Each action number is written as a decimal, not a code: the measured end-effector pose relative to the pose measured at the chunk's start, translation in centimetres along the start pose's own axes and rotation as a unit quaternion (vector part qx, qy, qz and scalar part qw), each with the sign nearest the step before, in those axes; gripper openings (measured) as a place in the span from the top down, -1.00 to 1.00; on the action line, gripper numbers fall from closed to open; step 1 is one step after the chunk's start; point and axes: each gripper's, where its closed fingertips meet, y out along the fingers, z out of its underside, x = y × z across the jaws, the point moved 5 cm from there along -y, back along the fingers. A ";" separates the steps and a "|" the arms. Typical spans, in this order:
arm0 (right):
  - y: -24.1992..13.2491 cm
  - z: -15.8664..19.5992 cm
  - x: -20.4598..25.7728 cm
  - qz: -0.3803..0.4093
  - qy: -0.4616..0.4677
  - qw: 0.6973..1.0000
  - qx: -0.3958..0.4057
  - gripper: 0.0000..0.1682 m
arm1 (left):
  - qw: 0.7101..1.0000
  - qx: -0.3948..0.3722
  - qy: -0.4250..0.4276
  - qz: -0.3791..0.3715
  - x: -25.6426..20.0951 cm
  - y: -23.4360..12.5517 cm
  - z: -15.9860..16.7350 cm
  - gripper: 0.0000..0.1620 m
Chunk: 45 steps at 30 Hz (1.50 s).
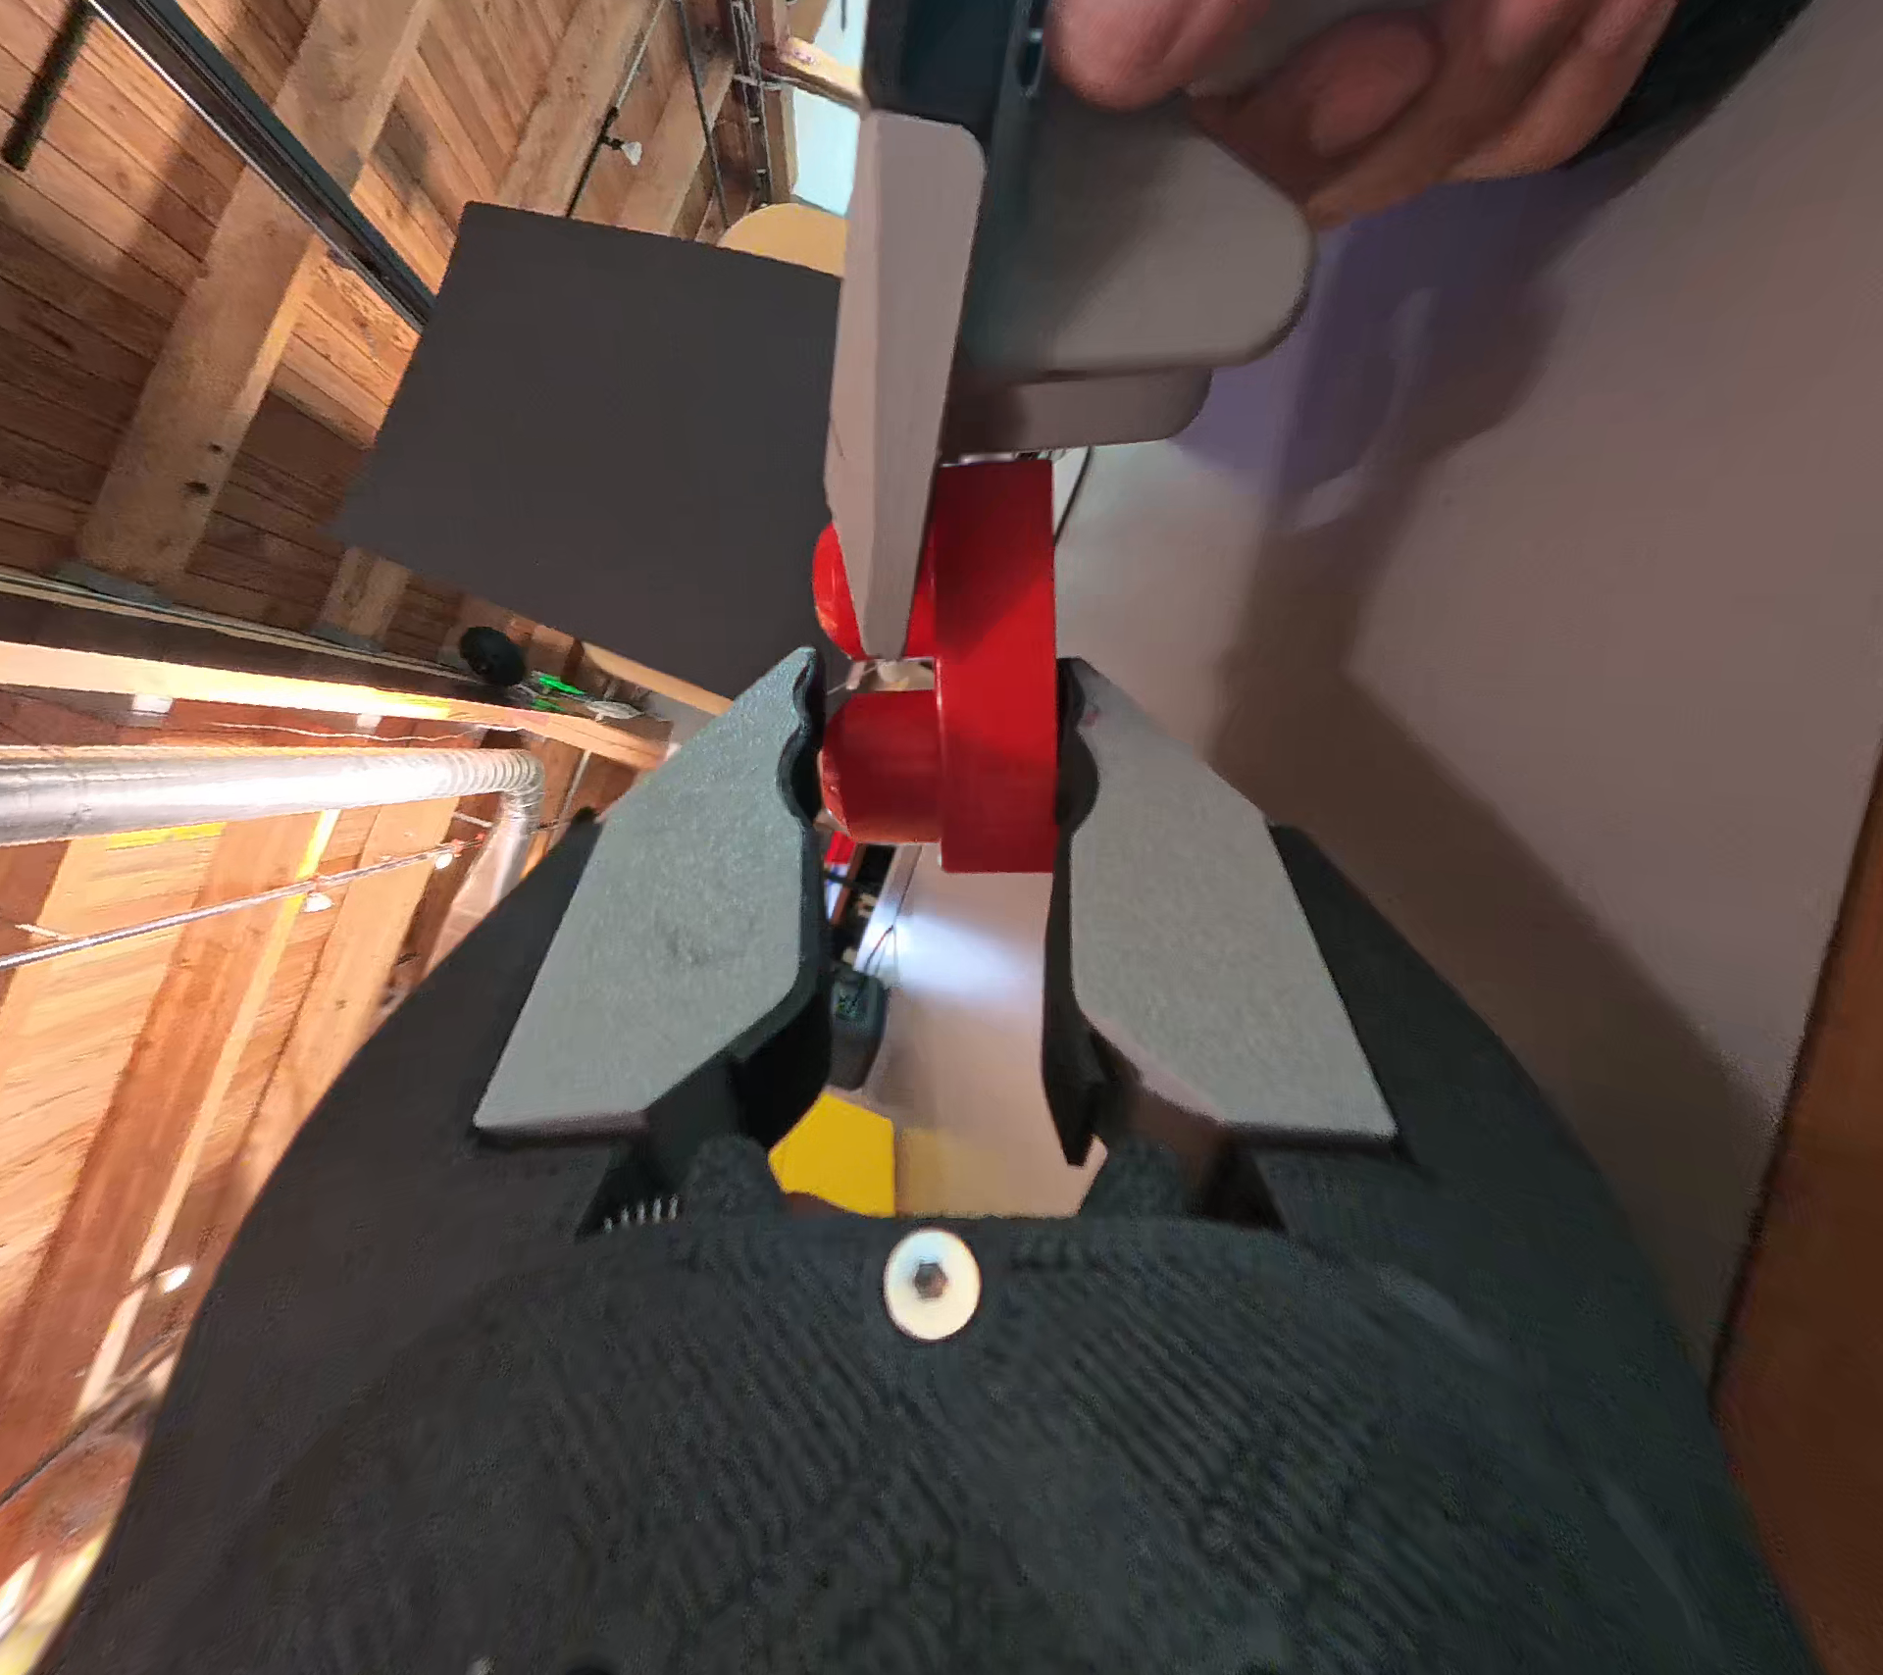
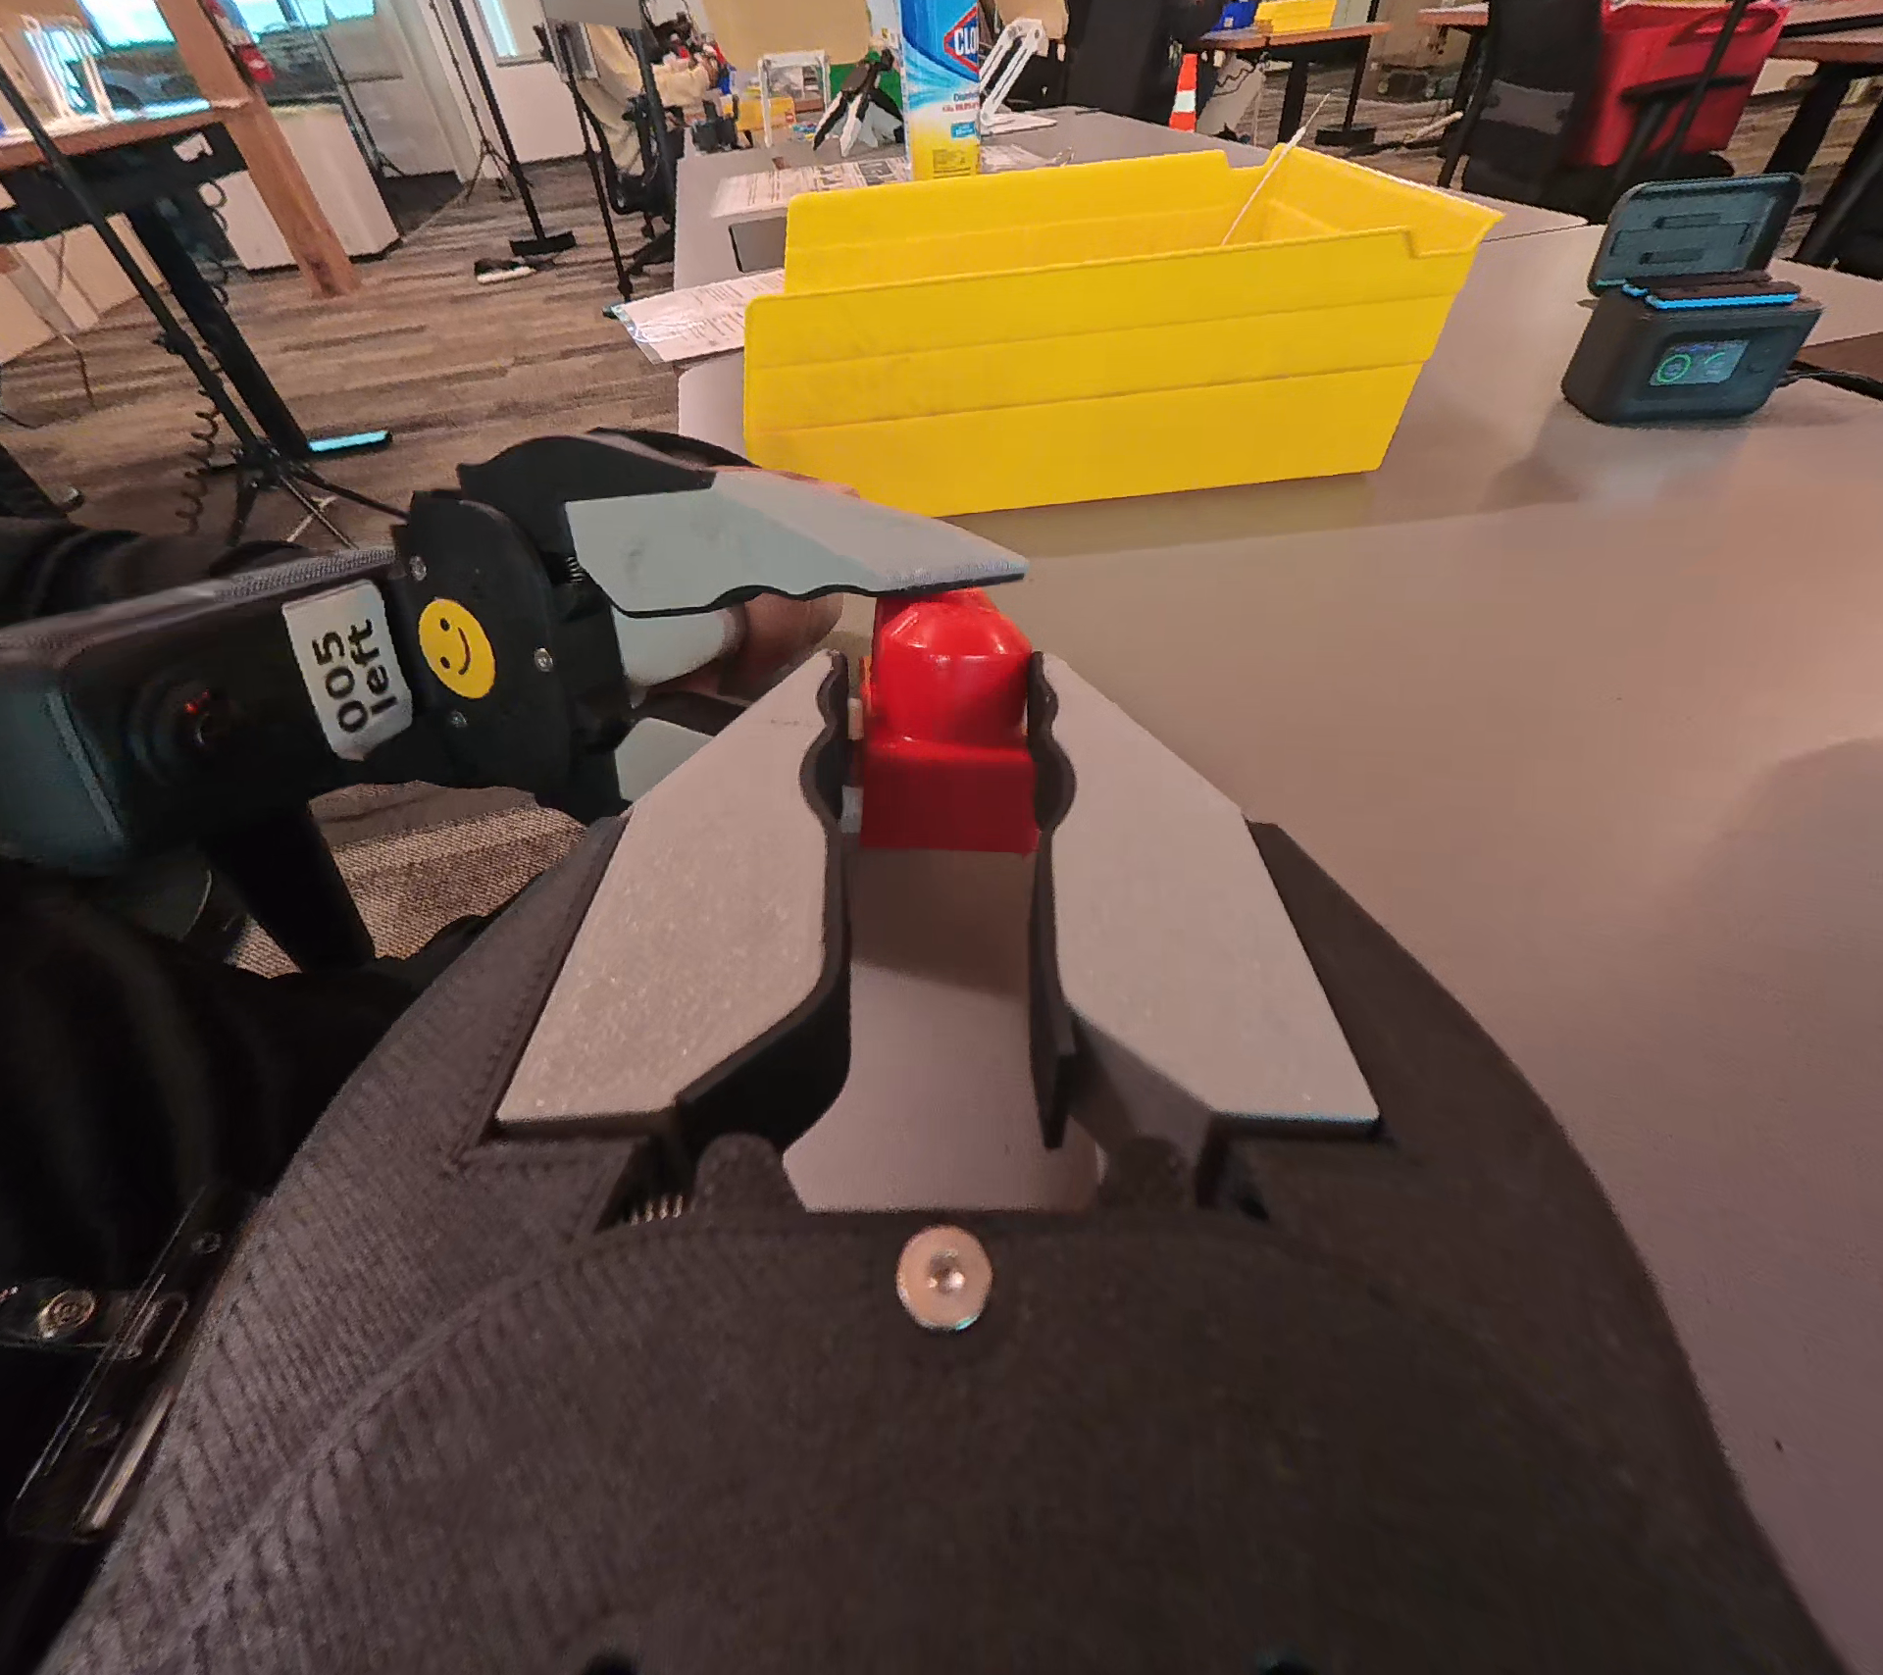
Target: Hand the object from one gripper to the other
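**One red block, two tools on it**

One red block [image 2: 943,724] hangs above the grey worktop [image 2: 1427,709], gripped by both tools at once. The right tool [image 2: 937,740] pinches its sides between two narrowed fingers. The left tool [image 1: 937,745] clamps it across the stud end and flat base; in the right wrist view it comes in from the left [image 2: 876,597]. One yellow bin [image 2: 1100,363] stands well behind, one dark charger case [image 2: 1691,342] far right. Bare worktop lies open to the right; its edge falls away left.
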 end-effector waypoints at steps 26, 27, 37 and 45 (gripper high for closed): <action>0.5 0.3 0.3 -0.005 -0.011 1.000 0.021 0.53 | 1.000 -0.009 0.000 0.008 -0.2 -0.2 -0.2 0.48; 0.4 0.3 0.3 -0.006 -0.010 1.000 0.020 0.53 | 1.000 -0.009 0.000 0.007 -0.2 -0.2 -0.2 0.48; 0.4 0.3 0.1 0.002 -0.009 1.000 0.019 0.60 | 1.000 -0.017 -0.026 0.001 0.3 -0.3 -0.2 0.48; -0.1 0.0 -0.4 0.019 -0.013 1.000 0.003 0.59 | 0.999 -0.008 -0.046 0.010 0.1 -0.1 0.2 0.47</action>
